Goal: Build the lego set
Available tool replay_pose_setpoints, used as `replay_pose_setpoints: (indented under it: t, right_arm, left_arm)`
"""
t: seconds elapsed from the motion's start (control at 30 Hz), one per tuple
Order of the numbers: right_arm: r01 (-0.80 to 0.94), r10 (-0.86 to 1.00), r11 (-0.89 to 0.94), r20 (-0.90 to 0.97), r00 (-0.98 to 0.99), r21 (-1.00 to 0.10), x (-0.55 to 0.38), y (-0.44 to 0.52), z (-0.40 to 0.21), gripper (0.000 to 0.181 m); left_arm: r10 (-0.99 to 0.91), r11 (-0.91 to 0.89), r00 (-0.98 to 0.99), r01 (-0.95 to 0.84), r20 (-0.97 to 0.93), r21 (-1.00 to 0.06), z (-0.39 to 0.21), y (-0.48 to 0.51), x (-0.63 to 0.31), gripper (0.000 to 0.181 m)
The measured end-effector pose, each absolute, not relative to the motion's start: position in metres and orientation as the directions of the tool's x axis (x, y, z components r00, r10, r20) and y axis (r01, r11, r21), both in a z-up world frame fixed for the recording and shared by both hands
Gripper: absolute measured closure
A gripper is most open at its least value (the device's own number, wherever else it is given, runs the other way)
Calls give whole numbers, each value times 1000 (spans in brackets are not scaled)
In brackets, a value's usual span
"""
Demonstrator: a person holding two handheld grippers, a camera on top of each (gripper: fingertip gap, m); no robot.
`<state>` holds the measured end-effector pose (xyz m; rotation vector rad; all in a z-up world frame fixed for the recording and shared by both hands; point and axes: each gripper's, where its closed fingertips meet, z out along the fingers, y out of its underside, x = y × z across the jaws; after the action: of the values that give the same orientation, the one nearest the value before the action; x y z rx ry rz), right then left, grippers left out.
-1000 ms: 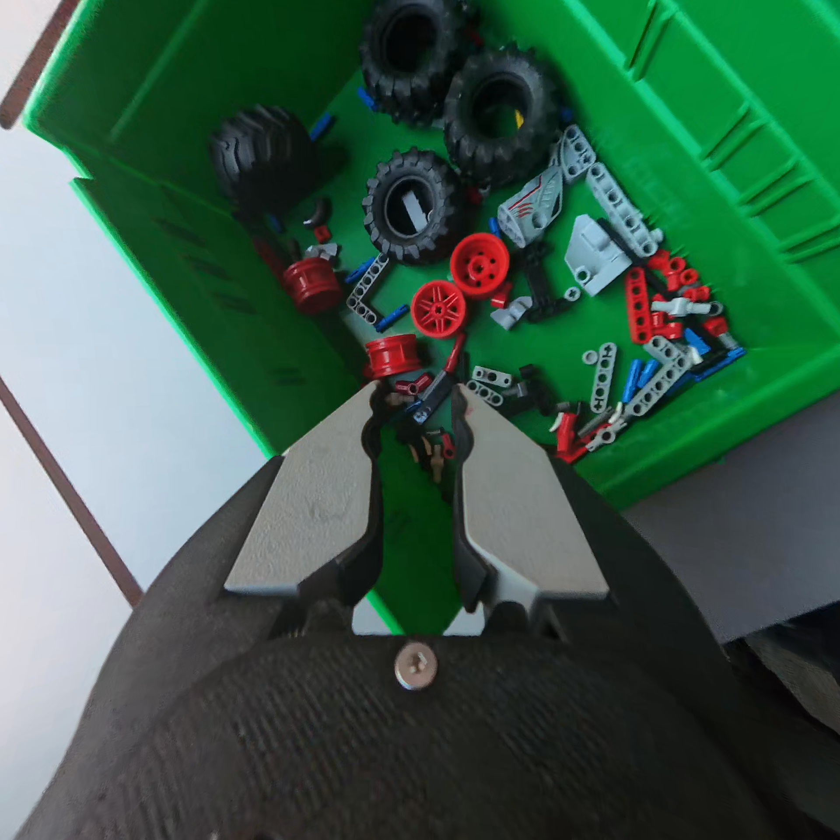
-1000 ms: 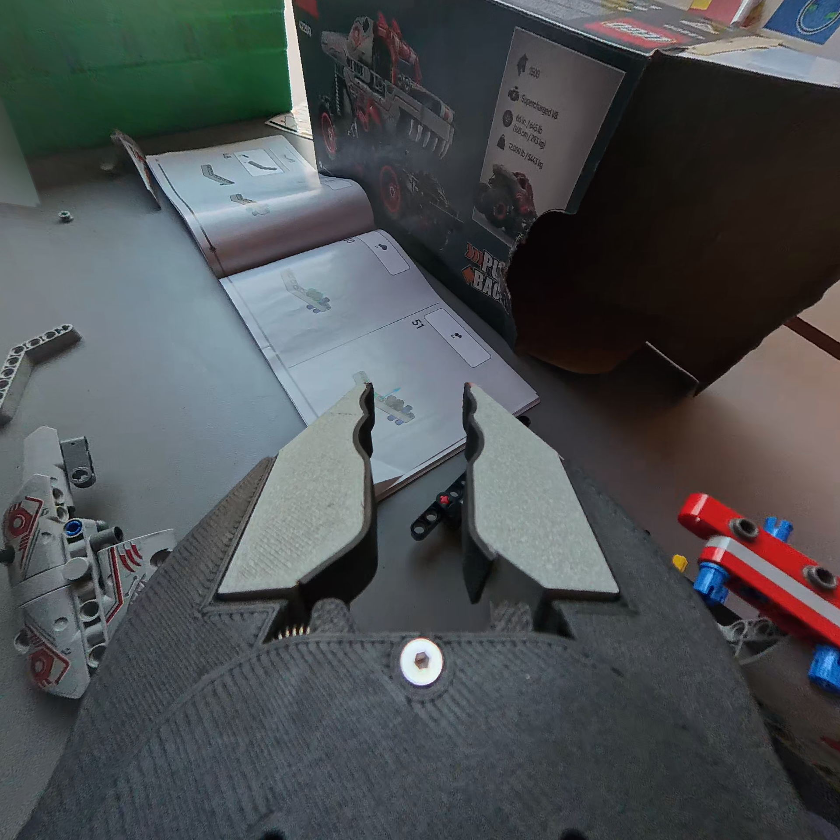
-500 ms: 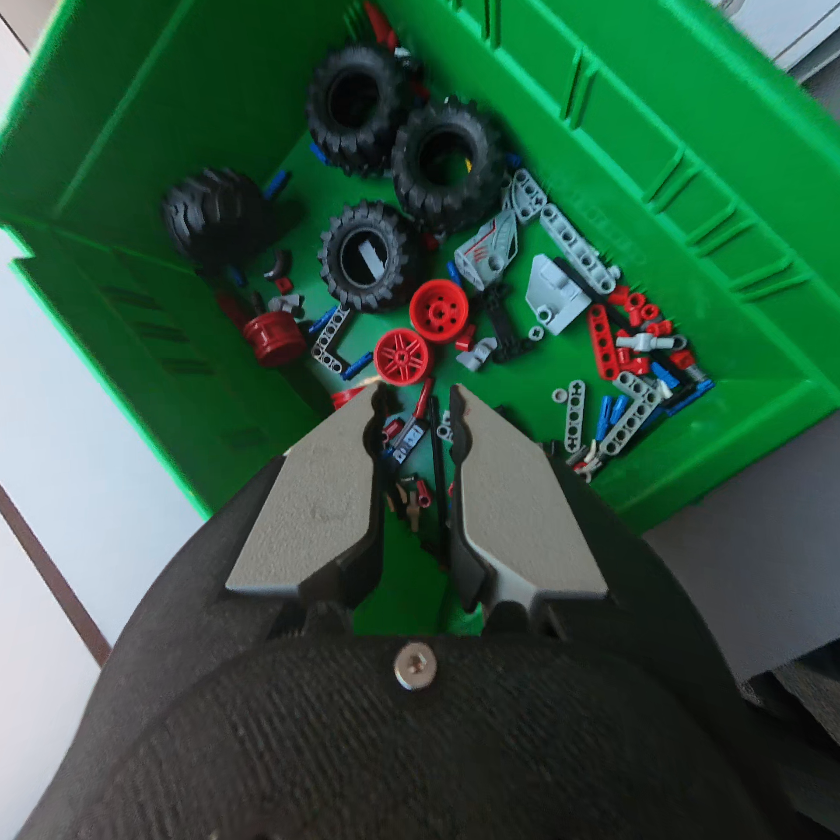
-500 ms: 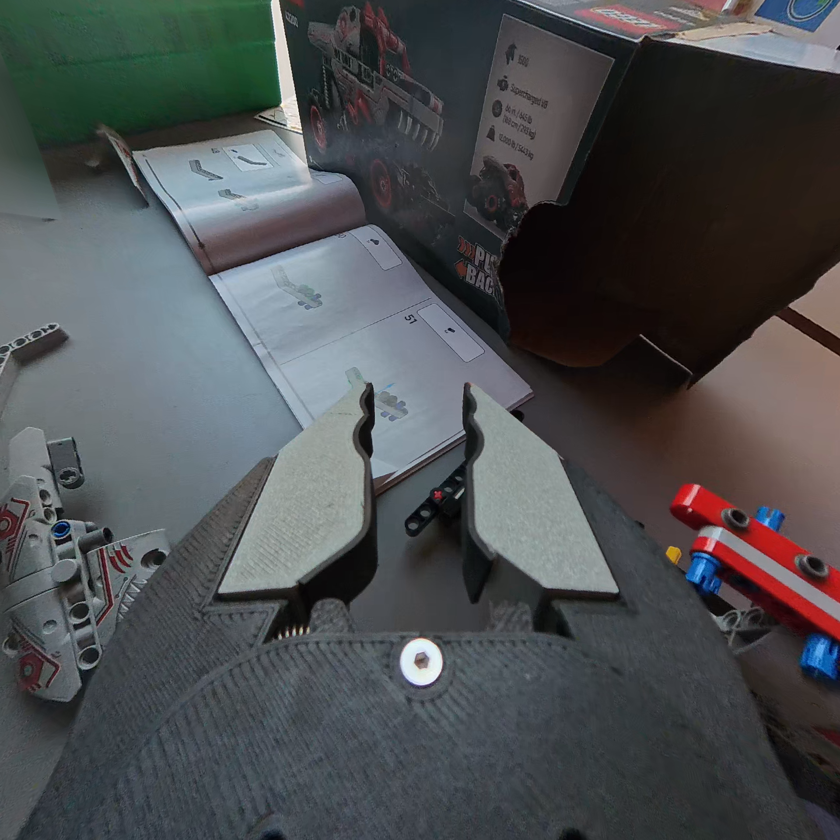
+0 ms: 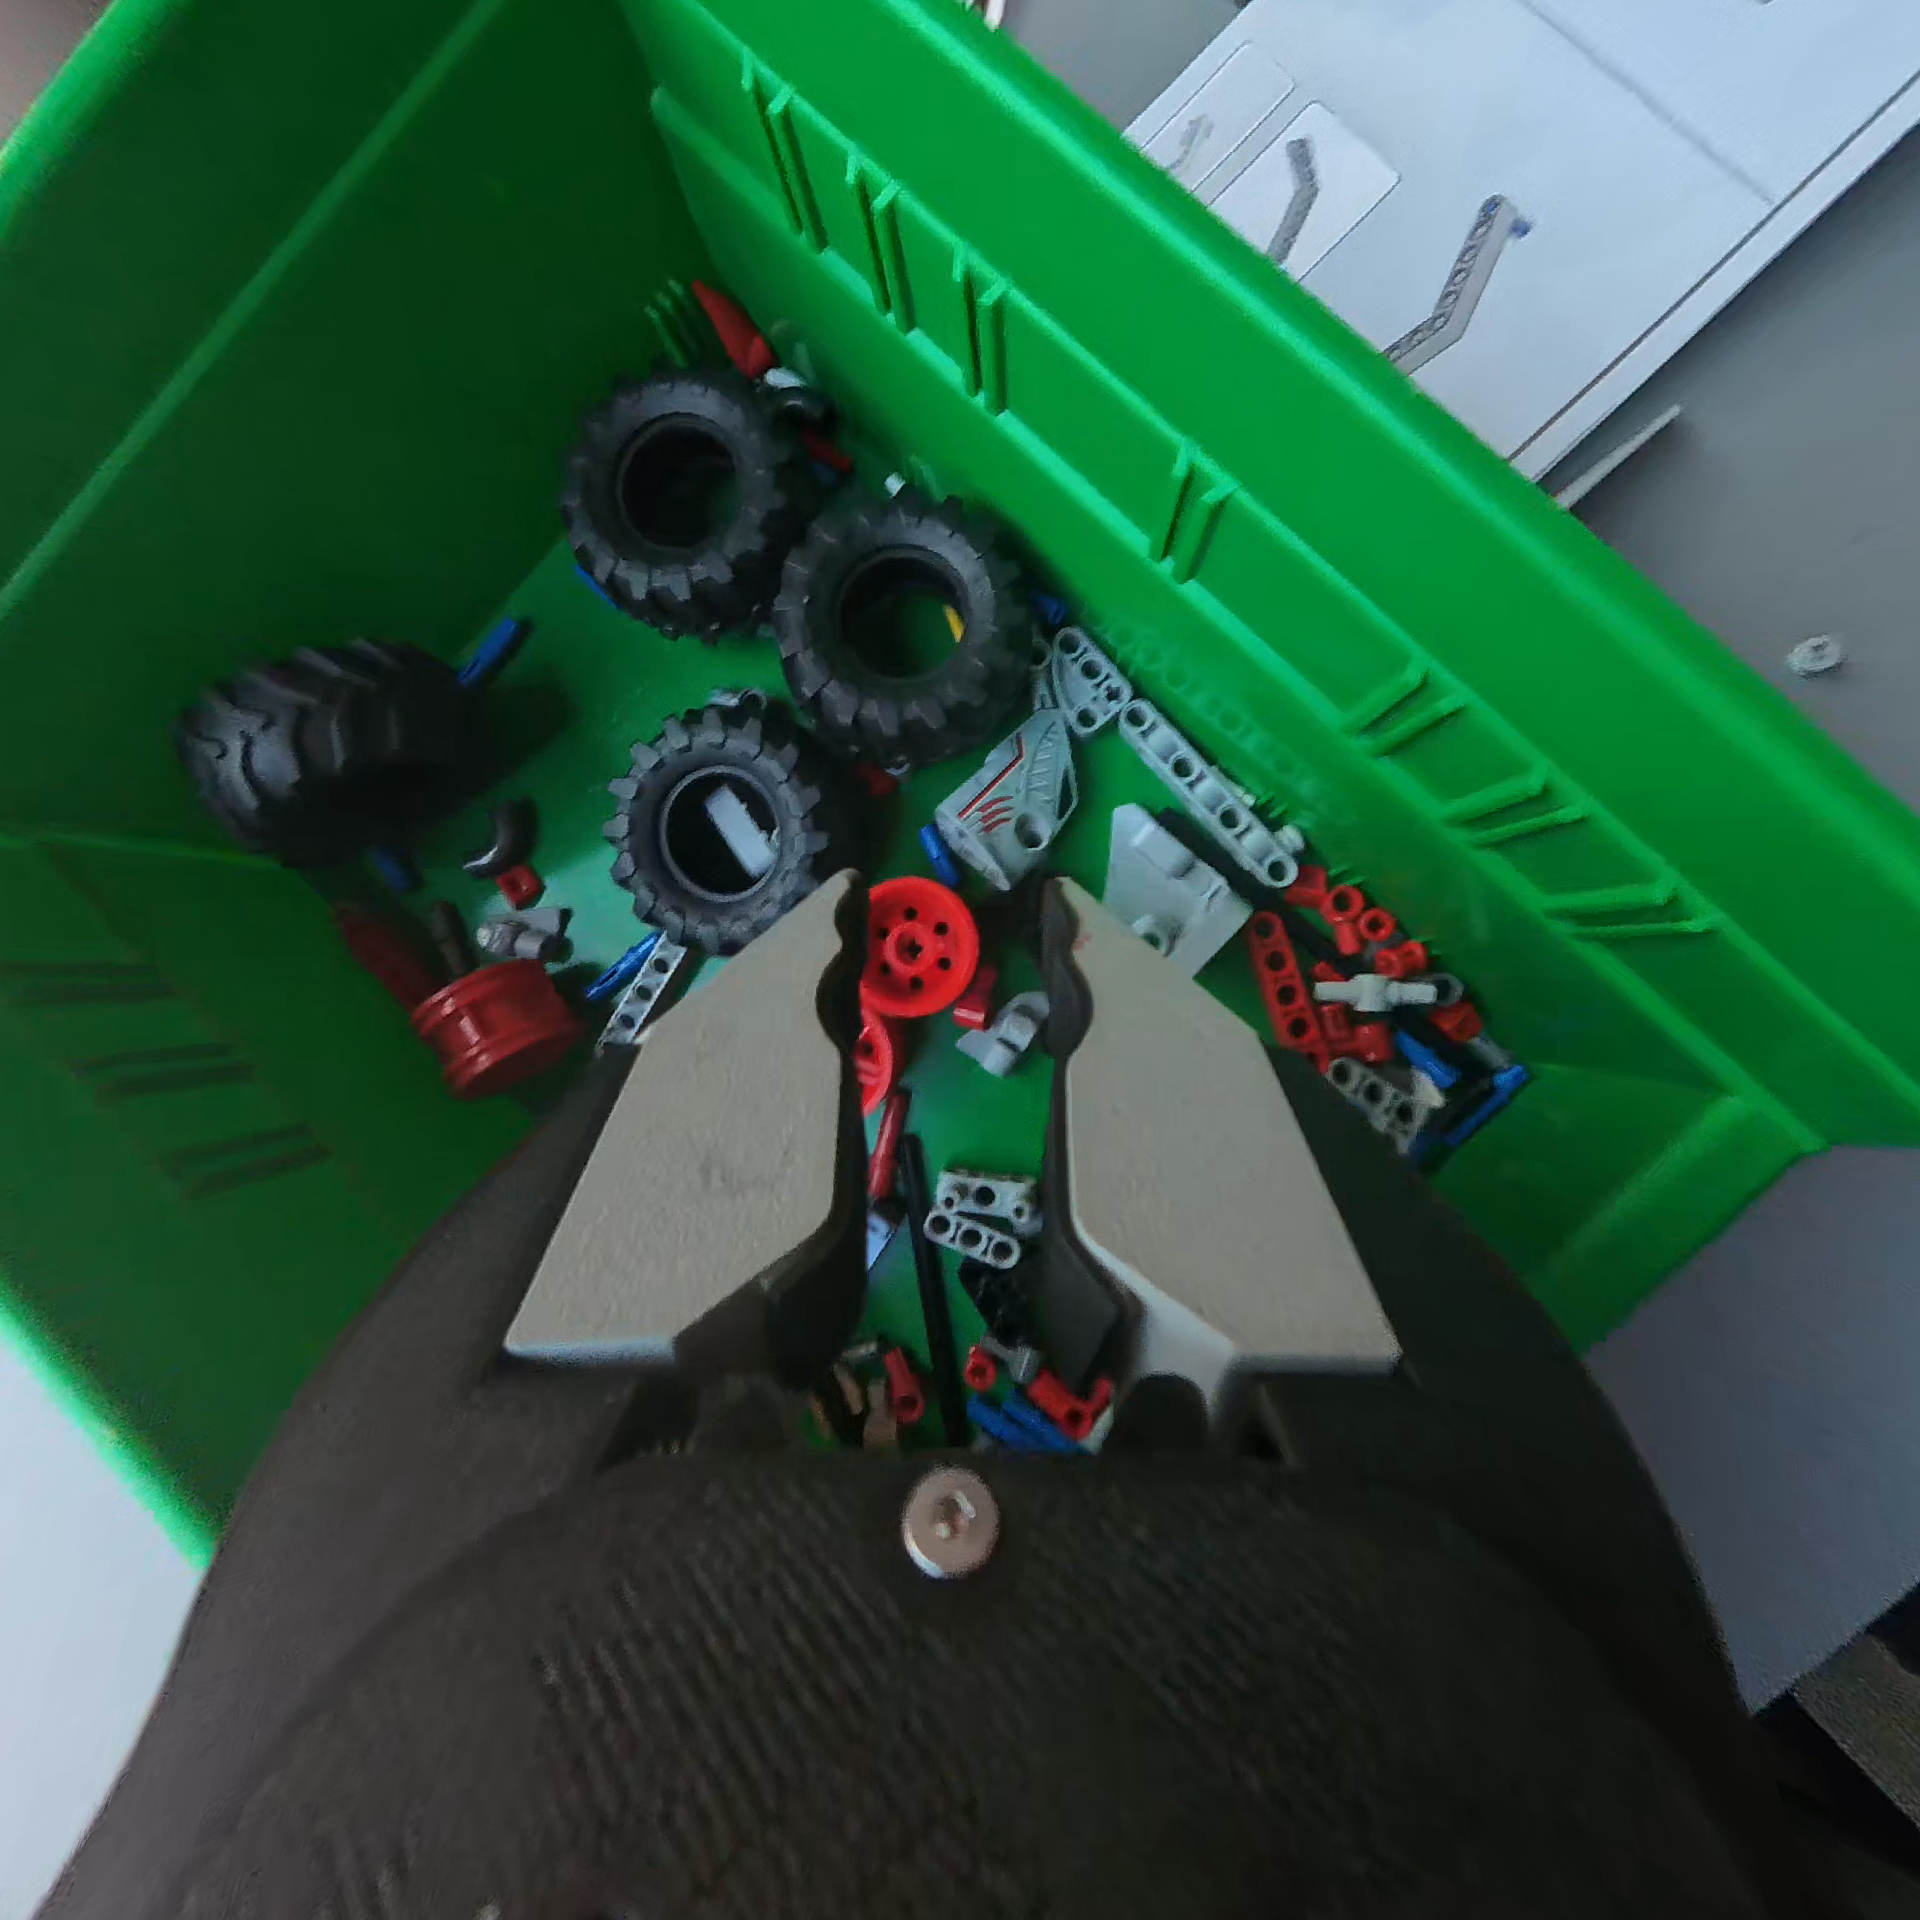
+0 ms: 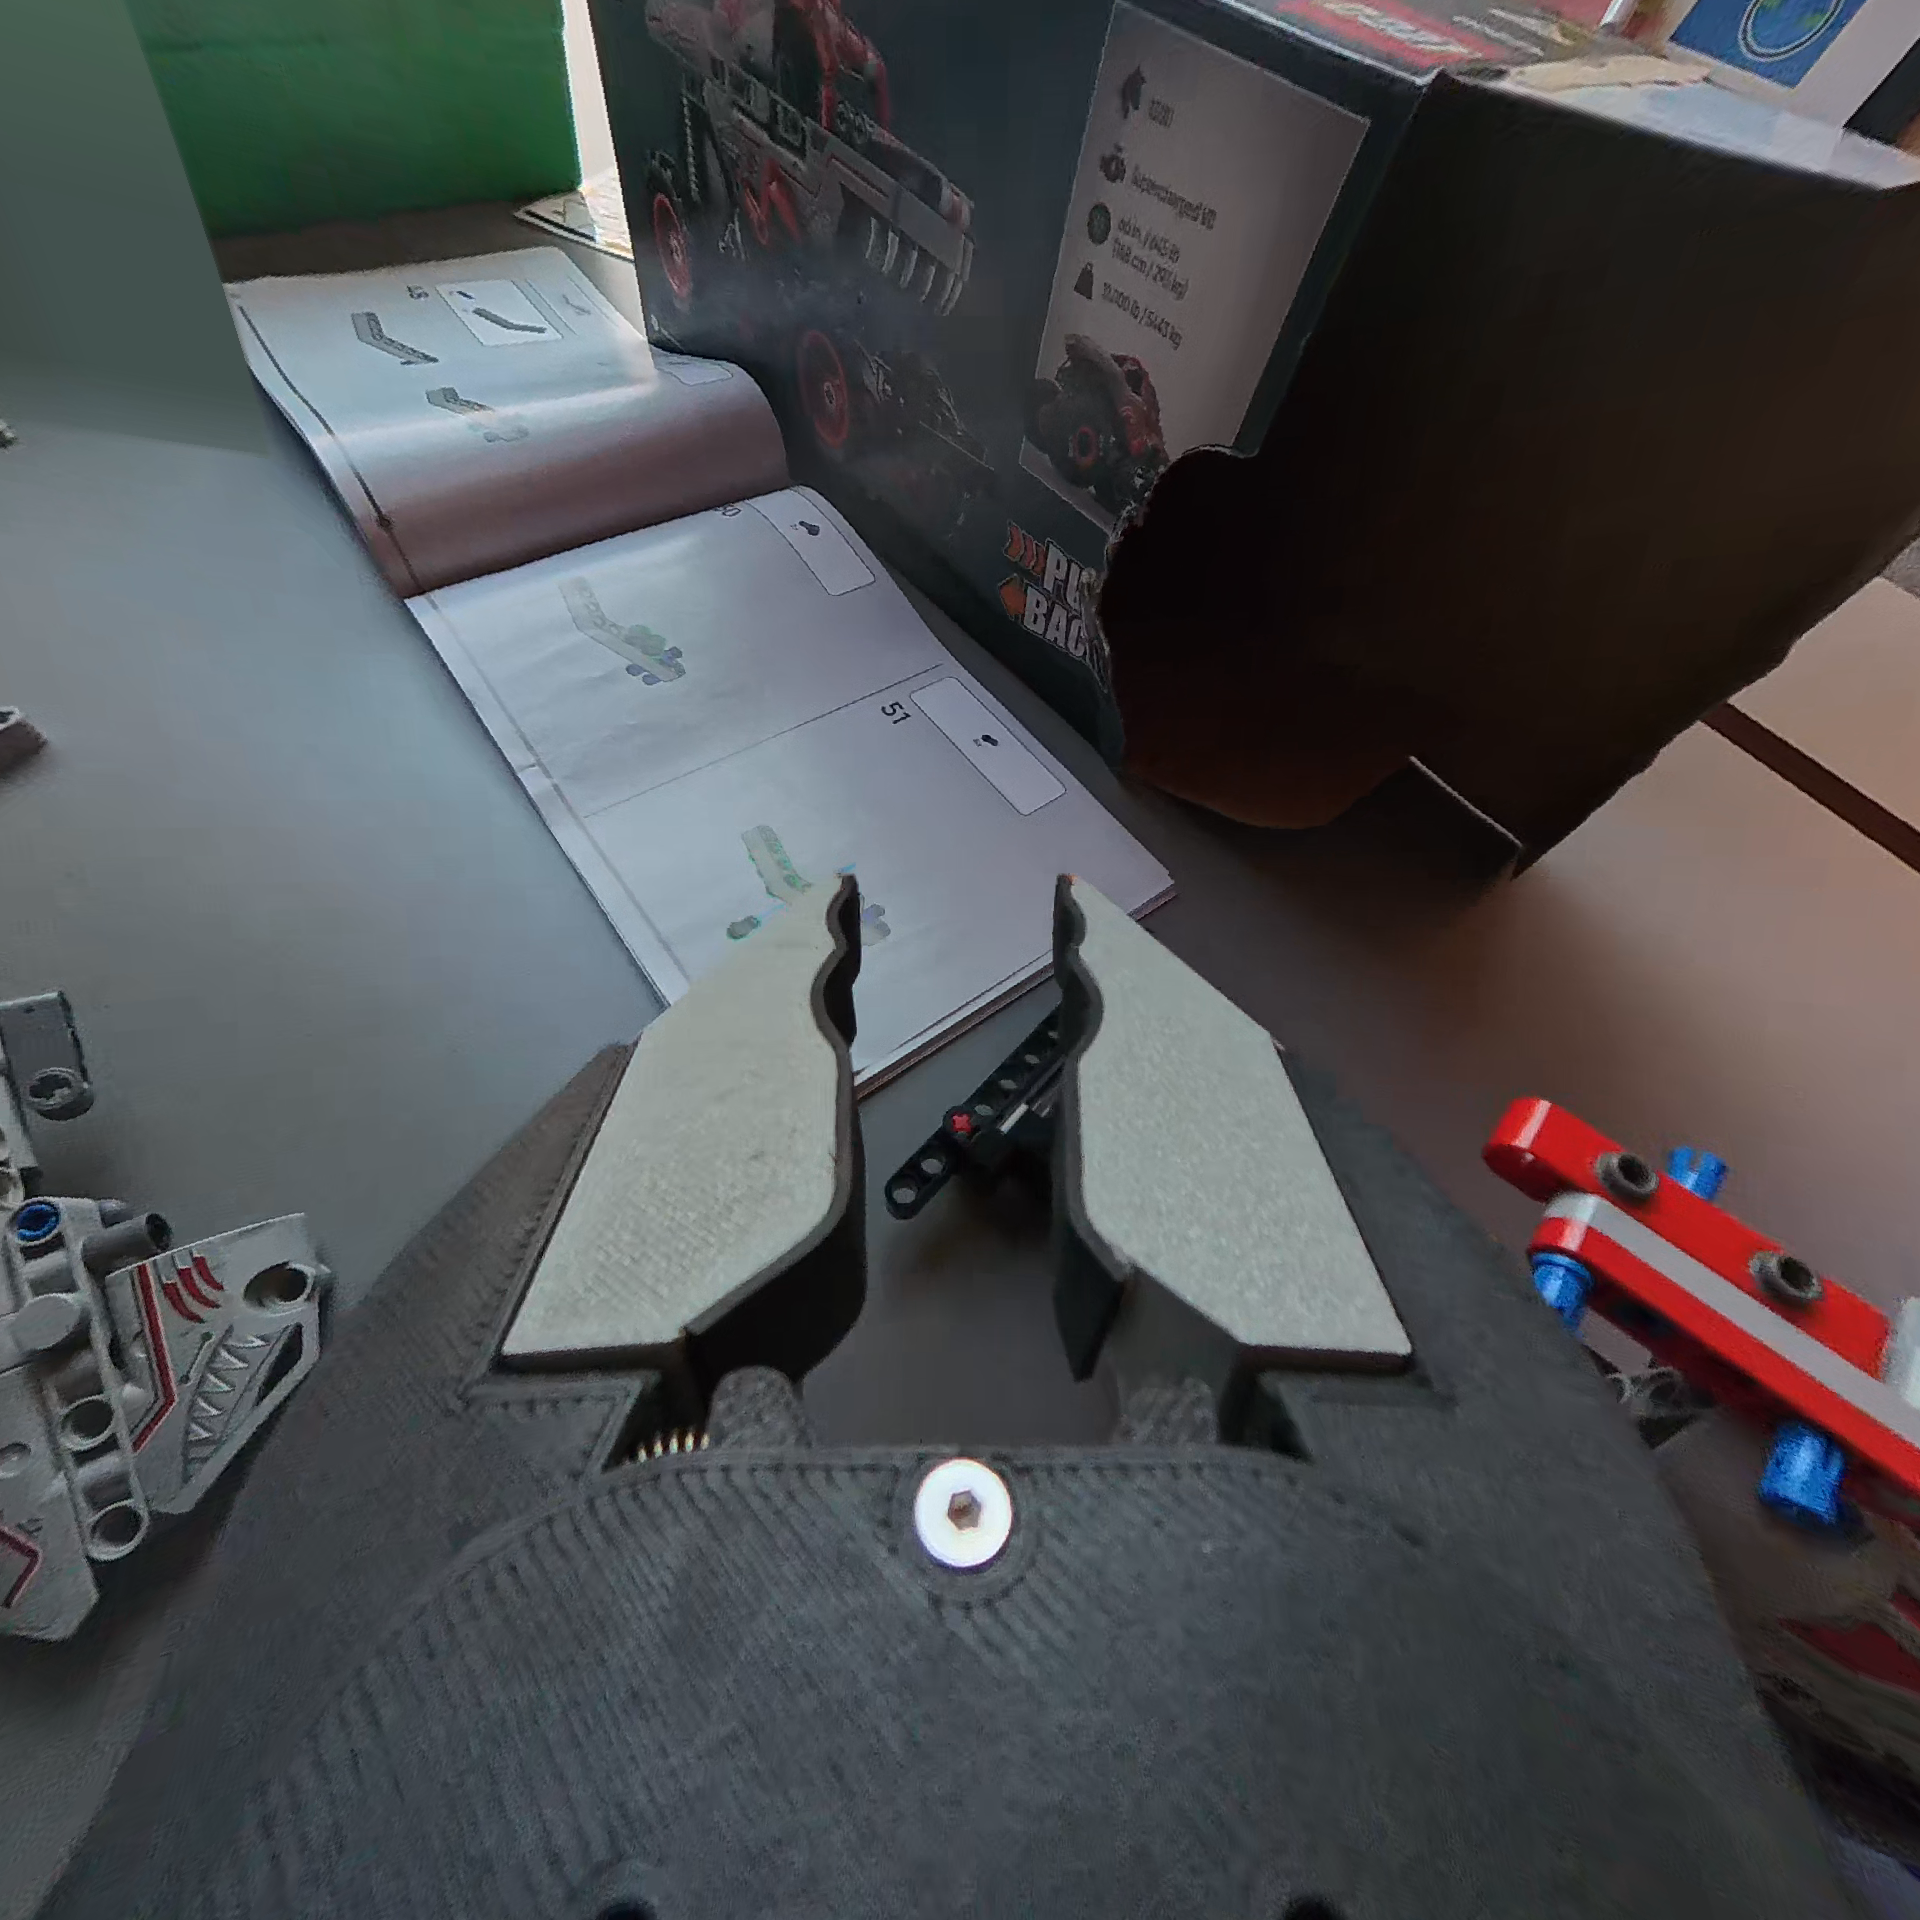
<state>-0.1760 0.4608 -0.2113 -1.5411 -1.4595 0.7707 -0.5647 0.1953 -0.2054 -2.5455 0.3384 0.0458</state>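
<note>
My left gripper (image 5: 951,914) is open and empty, hovering inside a green bin (image 5: 1195,499) of loose lego parts. A red wheel hub (image 5: 920,951) lies between its tips, below them. Black tyres (image 5: 894,613), grey panels (image 5: 1013,795) and small red, grey and blue pieces (image 5: 1351,997) lie around. My right gripper (image 6: 954,904) is open and empty above the dark table, over the open instruction booklet (image 6: 727,707). A black beam with a red pin (image 6: 977,1122) lies between its fingers on the table.
The set's box (image 6: 1195,343) stands behind the booklet. A grey built section (image 6: 114,1351) lies at the left, a red beam with blue pins (image 6: 1714,1278) at the right. The bin's walls enclose the left gripper. The booklet (image 5: 1507,177) also shows past the bin.
My left gripper has moved forward and deeper into the bin, from the small parts near the front wall to the red hub. The right gripper has shifted slightly forward and right, staying open.
</note>
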Motion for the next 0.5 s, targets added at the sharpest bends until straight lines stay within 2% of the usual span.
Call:
replay_pose_setpoints:
  t: [0.03,0.1,0.17,0.2,0.27,0.3,0.33,0.37,0.43,0.5]
  right_arm:
    - [466,986,43,113,124,-884,-176,461,-214,146]
    - [474,986,33,105,126,-880,-177,462,-215,145]
    - [468,985,31,107,135,-883,-177,463,-214,145]
    - [465,984,30,107,140,-885,-176,464,-214,145]
    - [460,984,25,104,147,-888,-176,465,-213,146]
    - [459,983,22,102,150,-888,-175,466,-213,145]
    - [458,983,18,99,152,-889,-175,466,-213,145]
    - [459,984,14,95,154,-888,-175,467,-213,145]
    - [462,983,8,91,158,-887,-175,468,-214,145]
    - [464,982,6,92,164,-886,-175,469,-214,145]
  left_arm:
    - [-265,-789,962,-253,-62,-560,-205,199,-554,150]
    - [-350,-778,934,-251,65,-577,-210,200,-526,138]
    - [-353,-820,930,-255,102,-512,-226,197,-518,123]
    - [-331,-840,942,-269,54,-471,-237,197,-524,126]
    - [-268,-855,940,-334,-213,-397,-244,198,-560,151]
    - [-256,-870,918,-355,-302,-343,-243,193,-573,156]
    - [-260,-873,921,-352,-289,-339,-242,189,-572,150]
    - [-272,-852,941,-333,-203,-403,-237,191,-558,144]
    - [-330,-798,944,-288,-15,-529,-223,195,-527,146]
    - [-378,-797,925,-308,32,-519,-224,188,-521,149]
